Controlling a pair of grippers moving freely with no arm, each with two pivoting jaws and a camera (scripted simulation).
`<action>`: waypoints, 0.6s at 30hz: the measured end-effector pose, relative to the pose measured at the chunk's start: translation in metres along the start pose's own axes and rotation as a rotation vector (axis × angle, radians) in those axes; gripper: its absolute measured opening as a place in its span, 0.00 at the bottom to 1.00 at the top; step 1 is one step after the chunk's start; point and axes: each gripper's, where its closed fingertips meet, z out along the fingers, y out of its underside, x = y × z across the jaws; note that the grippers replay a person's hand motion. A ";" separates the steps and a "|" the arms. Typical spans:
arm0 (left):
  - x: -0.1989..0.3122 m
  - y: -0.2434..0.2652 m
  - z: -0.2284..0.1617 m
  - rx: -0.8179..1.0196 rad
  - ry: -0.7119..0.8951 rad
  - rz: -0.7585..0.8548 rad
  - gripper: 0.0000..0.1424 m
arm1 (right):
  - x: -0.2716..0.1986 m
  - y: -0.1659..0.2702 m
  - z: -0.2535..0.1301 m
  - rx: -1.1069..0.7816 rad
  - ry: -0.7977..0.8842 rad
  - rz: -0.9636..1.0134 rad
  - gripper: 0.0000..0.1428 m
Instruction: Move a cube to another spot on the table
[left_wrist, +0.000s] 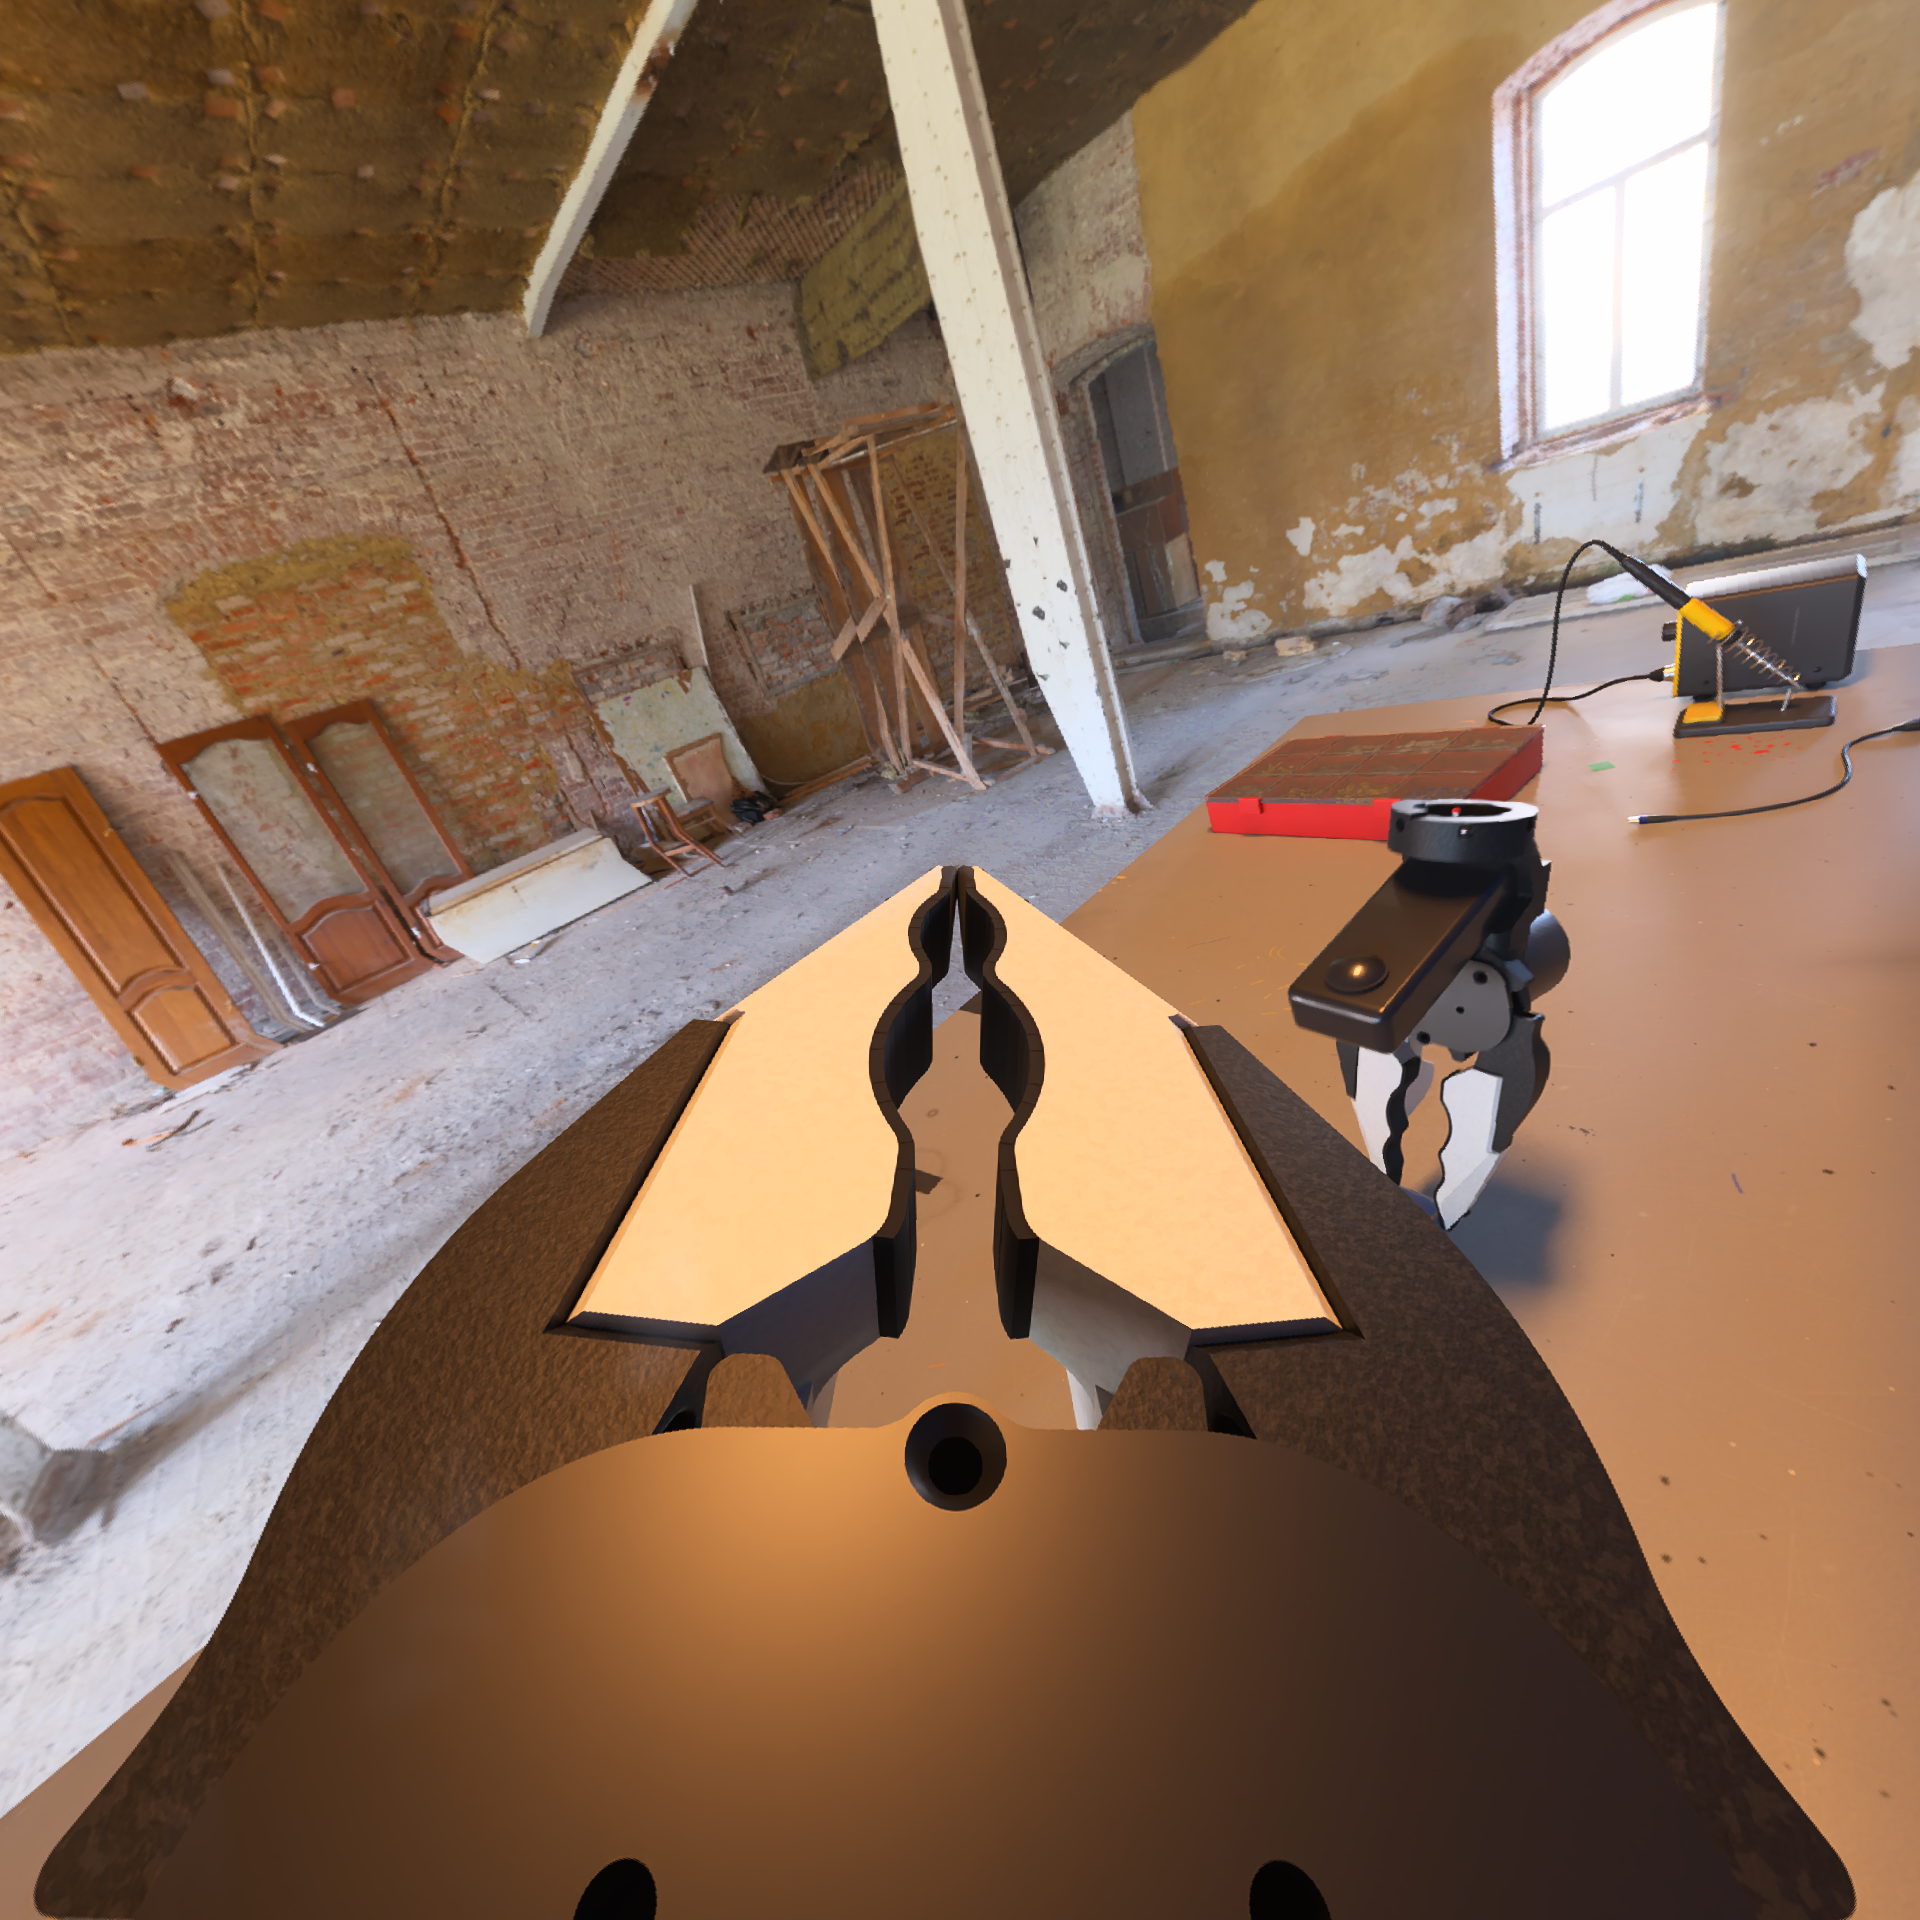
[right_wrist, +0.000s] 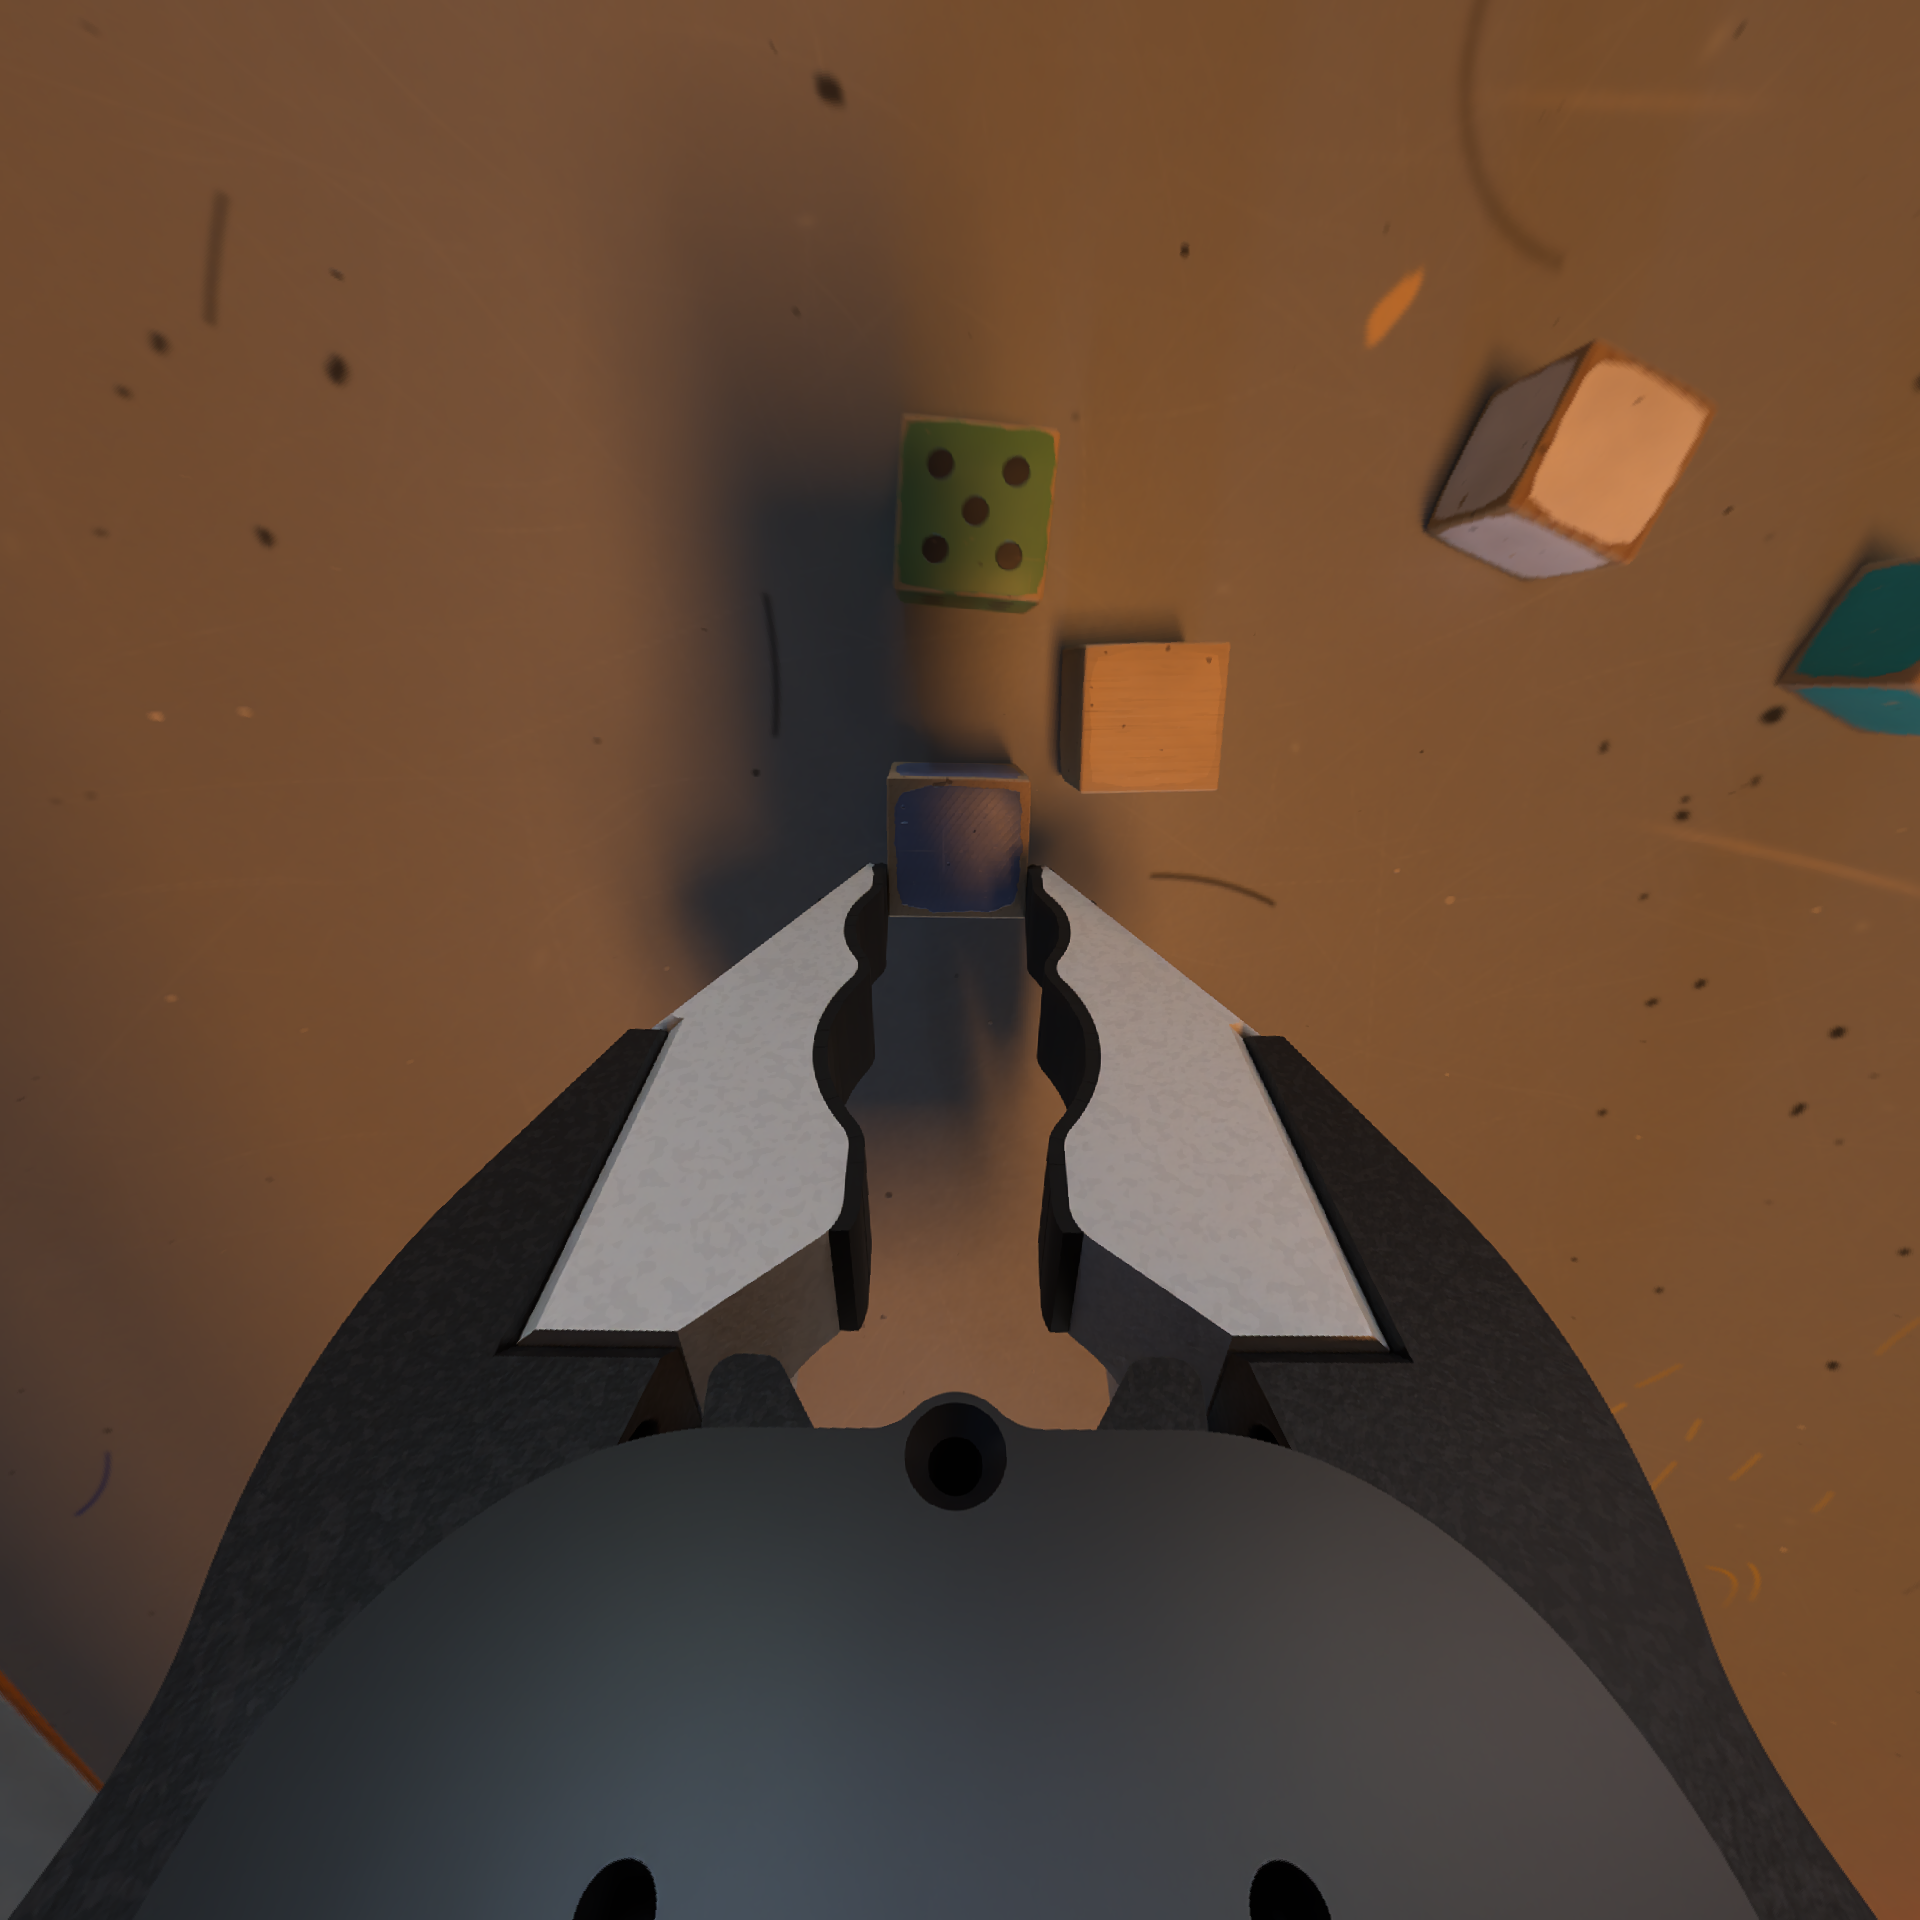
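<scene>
A small blue cube (right_wrist: 956, 831) sits between the fingertips of my right gripper (right_wrist: 956, 883), which points straight down at the brown table (right_wrist: 416, 727). Both fingertips press against the cube's sides, so the gripper is shut on it. I cannot tell whether the cube rests on the table or hangs just above it. In the left wrist view the right gripper (left_wrist: 1439, 1184) stands low over the table, to the right. My left gripper (left_wrist: 956, 883) is shut and empty, with its tips together, near the table's left edge.
Beyond the blue cube lie a green die (right_wrist: 975, 511) and a wooden cube (right_wrist: 1146, 717). A pale cube (right_wrist: 1579, 468) and a teal cube (right_wrist: 1860, 665) lie to the right. A red case (left_wrist: 1371, 774), a soldering station (left_wrist: 1766, 634) and a cable (left_wrist: 1745, 805) are at the far end.
</scene>
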 end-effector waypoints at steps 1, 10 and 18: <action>0.000 0.000 0.000 0.000 0.000 0.001 0.00 | -0.002 -0.003 -0.006 0.011 0.003 -0.008 0.18; 0.000 0.001 0.001 -0.005 0.002 -0.003 0.00 | 0.079 0.002 -0.239 0.490 0.428 0.327 0.18; 0.006 0.003 0.004 -0.027 0.014 0.016 0.00 | 0.141 0.179 -0.169 0.135 0.390 1.110 0.18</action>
